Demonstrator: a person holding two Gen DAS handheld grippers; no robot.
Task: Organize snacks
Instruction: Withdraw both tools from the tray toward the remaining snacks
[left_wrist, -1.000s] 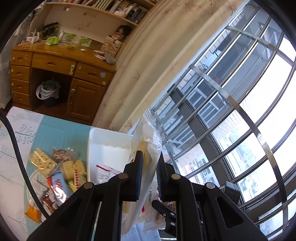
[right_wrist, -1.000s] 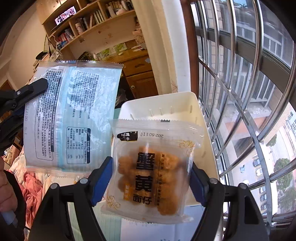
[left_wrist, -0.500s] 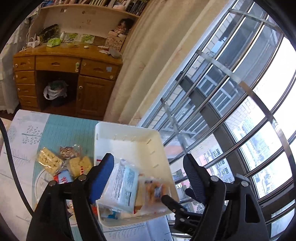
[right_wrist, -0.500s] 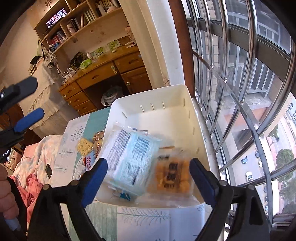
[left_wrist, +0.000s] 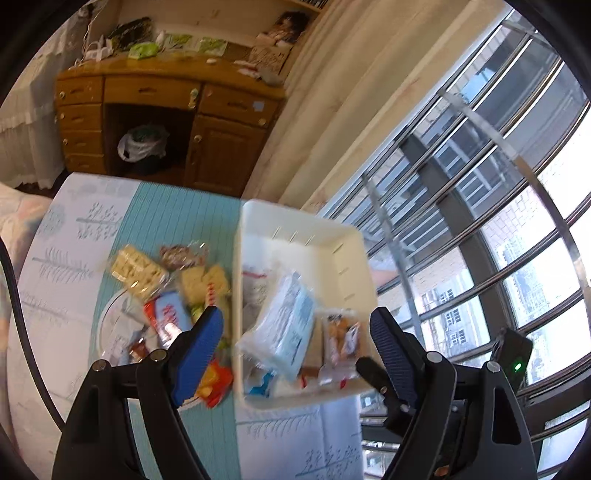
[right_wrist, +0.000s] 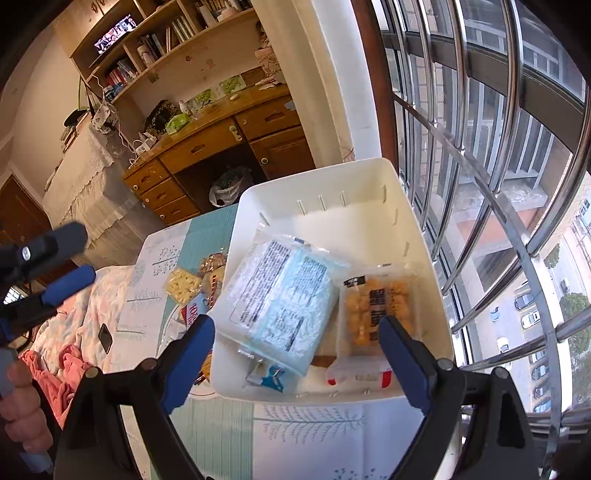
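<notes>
A white bin stands on the table by the window. In it lie a pale blue snack packet and a clear packet of orange puffs, on top of other packets. Several loose snacks lie in a pile left of the bin. My left gripper is open and empty above the bin's near end. My right gripper is open and empty above the same end. The left gripper's fingers show at the far left of the right wrist view.
The table has a teal and white patterned cloth. A window with metal bars runs along the right. A wooden desk stands beyond. A pink cloth lies at the left.
Both grippers opened and let go of their packets, which dropped into the bin and now lie there. Since then both grippers have drawn closer over the bin.
</notes>
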